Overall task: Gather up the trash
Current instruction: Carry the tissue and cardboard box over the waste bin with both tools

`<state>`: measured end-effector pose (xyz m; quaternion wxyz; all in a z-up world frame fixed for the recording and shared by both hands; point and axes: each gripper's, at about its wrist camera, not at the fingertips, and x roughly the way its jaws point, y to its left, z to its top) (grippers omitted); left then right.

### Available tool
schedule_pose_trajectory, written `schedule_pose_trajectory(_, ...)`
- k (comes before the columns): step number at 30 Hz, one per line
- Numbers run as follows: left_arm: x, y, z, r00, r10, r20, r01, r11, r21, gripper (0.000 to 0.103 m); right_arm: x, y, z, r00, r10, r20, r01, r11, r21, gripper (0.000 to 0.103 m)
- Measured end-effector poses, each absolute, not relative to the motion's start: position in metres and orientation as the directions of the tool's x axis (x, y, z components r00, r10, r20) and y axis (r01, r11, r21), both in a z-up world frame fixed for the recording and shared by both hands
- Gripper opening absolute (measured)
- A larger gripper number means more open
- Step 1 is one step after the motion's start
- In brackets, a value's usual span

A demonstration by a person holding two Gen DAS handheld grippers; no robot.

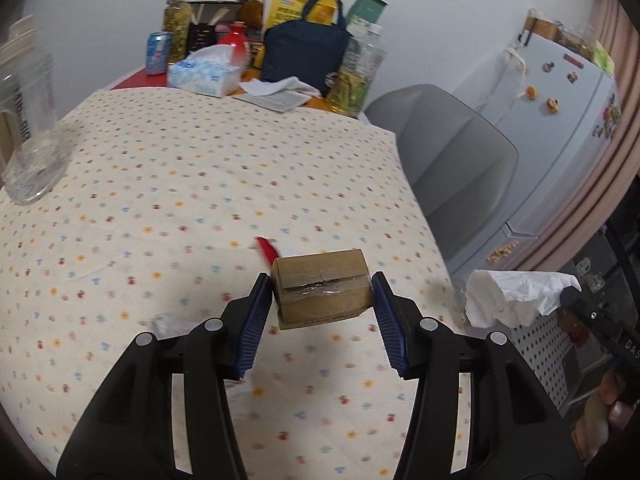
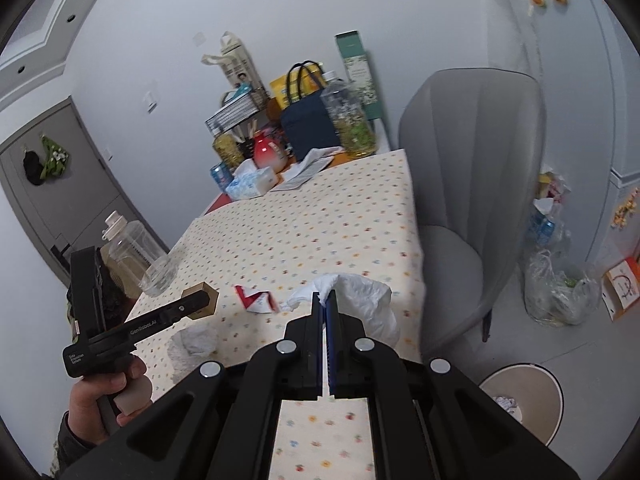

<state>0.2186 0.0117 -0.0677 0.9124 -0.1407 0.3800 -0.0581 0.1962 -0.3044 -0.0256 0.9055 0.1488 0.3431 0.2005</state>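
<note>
Your left tool [image 1: 323,294] pinches the small cardboard box [image 1: 322,288], and your right tool [image 2: 326,304], pressed together, pinches a white tissue [image 2: 360,300]. The round bin [image 2: 524,400] lies on the floor past the tabletop's [image 2: 320,220] right edge, nearer your right hand.

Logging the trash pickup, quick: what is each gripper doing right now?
Left gripper: closed on a small cardboard box, lifted off the table.
Right gripper: closed on a crumpled white tissue.

Soft, even indoor light fills both views, with faint shadows. Fisheye bending curves the edges into dark corners. Slight motion blur softens the tablecloth [image 1: 200,184].
</note>
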Motion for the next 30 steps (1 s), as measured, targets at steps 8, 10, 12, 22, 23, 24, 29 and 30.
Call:
schedule_pose_trajectory(8, 0.230, -0.046, -0.068, 0.673, -0.267, -0.690, 0.090, 0.955, -0.281, 0.051, 0.188, -0.367, -0.043, 0.715, 0.395, -0.577, -0.149, 0.892, 0.426, 0.003)
schedule_pose_trajectory(10, 0.233, -0.064, -0.069, 0.662, -0.281, -0.695, 0.117, 0.955, -0.274, 0.051, 0.185, -0.382, -0.049, 0.718, 0.381, -0.582, -0.123, 0.893, 0.432, 0.003)
schedule_pose_trajectory(12, 0.234, -0.080, -0.071, 0.652, -0.290, -0.701, 0.137, 0.954, -0.267, 0.051, 0.184, -0.394, -0.054, 0.720, 0.370, -0.587, -0.103, 0.894, 0.437, 0.003)
schedule_pose_trajectory(22, 0.242, -0.146, -0.091, 0.584, -0.321, -0.745, 0.216, 0.947, -0.238, 0.051, 0.178, -0.450, -0.109, 0.688, 0.328, -0.648, 0.014, 0.886, 0.464, 0.003)
schedule_pose_trajectory(23, 0.243, -0.151, -0.094, 0.577, -0.322, -0.751, 0.221, 0.946, -0.236, 0.051, 0.178, -0.456, -0.118, 0.679, 0.326, -0.658, 0.031, 0.882, 0.470, 0.003)
schedule_pose_trajectory(24, 0.244, -0.156, -0.097, 0.568, -0.322, -0.757, 0.224, 0.946, -0.234, 0.051, 0.179, -0.461, -0.125, 0.672, 0.324, -0.666, 0.044, 0.880, 0.473, 0.003)
schedule_pose_trajectory(29, 0.250, -0.176, -0.109, 0.535, -0.326, -0.779, 0.246, 0.943, -0.226, 0.051, 0.180, -0.479, -0.158, 0.643, 0.312, -0.699, 0.104, 0.869, 0.484, 0.003)
schedule_pose_trajectory(30, 0.250, -0.180, -0.112, 0.529, -0.327, -0.783, 0.252, 0.942, -0.224, 0.051, 0.181, -0.480, -0.162, 0.639, 0.311, -0.704, 0.112, 0.867, 0.485, 0.003)
